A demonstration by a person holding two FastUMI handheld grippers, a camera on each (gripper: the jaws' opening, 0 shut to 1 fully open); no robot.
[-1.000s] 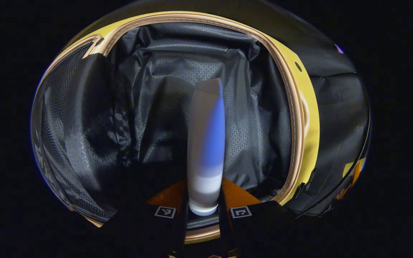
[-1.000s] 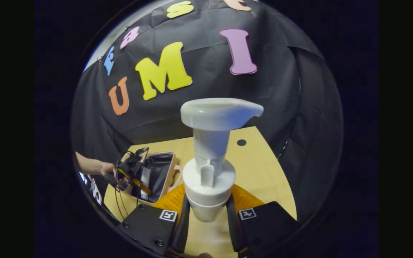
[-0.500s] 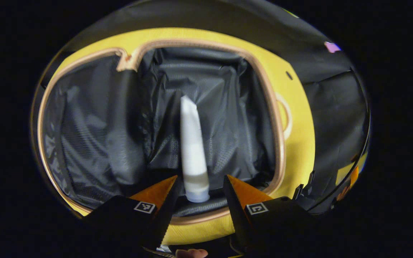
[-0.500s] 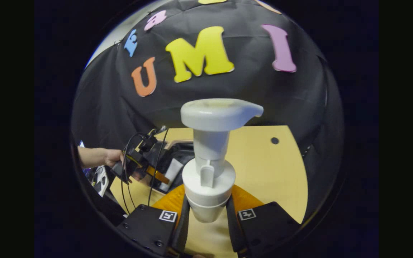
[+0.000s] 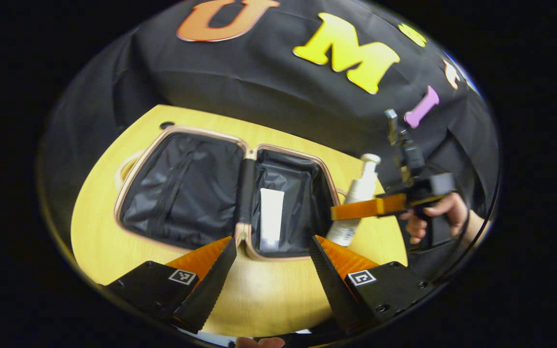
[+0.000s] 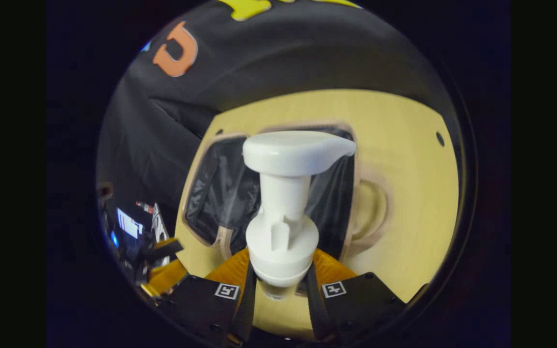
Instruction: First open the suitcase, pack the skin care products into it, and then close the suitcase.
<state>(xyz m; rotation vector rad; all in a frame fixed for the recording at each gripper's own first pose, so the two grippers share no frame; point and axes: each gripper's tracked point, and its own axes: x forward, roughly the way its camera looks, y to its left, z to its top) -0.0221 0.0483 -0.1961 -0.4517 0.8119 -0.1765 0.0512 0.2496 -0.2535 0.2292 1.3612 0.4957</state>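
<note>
Tabletop (image 5: 278, 295); right jaws clamping pump bottle (image 6: 282, 203).

Open suitcase (image 5: 182, 193) flat on table, white tube (image 5: 271, 217) inside, pump bottle (image 6: 281, 193) held, seemingly upright

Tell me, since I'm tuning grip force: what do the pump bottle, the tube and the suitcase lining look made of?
Pump bottle: smooth matte white plastic, probably rigid, judging by its crisp moulded edges.
Tube: white, flat-sided, likely soft squeezable plastic; too small to be sure.
Suitcase lining: thin black woven fabric with a slight sheen, visibly creased.
</note>
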